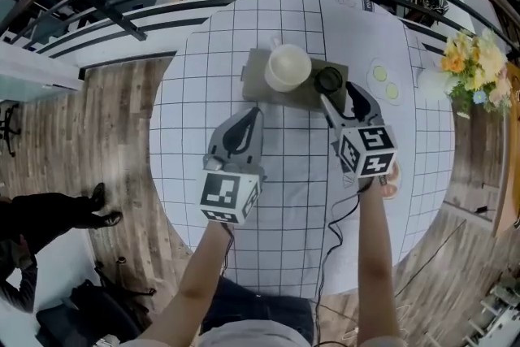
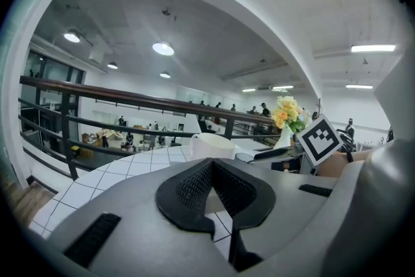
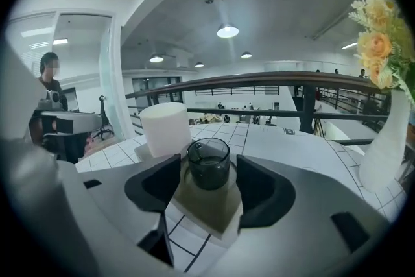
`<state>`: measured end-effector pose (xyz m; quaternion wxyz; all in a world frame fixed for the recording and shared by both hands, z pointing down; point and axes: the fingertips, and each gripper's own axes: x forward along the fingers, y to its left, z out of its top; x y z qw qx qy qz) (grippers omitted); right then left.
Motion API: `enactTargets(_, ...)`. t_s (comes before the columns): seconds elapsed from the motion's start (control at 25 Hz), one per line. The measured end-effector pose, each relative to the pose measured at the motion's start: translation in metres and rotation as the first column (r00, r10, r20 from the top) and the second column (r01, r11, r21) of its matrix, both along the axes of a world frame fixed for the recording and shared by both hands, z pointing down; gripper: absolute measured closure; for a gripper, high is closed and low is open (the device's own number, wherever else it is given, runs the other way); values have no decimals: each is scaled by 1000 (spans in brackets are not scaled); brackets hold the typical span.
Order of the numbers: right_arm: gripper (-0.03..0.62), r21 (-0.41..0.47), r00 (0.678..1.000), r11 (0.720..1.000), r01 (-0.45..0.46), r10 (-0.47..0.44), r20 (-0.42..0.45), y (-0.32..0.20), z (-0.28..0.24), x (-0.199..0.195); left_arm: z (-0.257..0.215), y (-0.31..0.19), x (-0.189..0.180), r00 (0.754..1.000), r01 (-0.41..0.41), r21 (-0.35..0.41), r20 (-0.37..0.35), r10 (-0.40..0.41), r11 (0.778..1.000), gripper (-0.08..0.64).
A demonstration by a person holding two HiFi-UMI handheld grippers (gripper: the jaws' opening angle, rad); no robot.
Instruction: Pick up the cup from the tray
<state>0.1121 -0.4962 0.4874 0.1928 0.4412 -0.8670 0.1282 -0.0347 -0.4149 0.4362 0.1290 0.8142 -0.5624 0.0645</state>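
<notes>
Right gripper (image 3: 207,173), jaws apart, at cup (image 3: 208,159)

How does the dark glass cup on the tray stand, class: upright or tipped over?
Upright. The dark glass cup rests on its base on the tray, with its round open rim facing up.

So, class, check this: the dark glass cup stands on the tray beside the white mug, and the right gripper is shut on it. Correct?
No. The right gripper is open: the right gripper view shows its jaws apart, the dark glass cup in the gap, unpressed. It does stand on the tray beside the white mug.
</notes>
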Motion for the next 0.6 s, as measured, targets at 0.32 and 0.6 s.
enactTargets(0.32, 357, -12, 997, 999, 53, -54, -49, -13, 6, -9, 10, -6, -2, 1000, 2, -14, -4, -2, 1000, 553)
enactTargets(0.6, 357, -38, 993, 996, 80, -82, -81, -17, 12, -16, 14, -6, -5, 1000, 9, -23, -2, -9, 1000, 553)
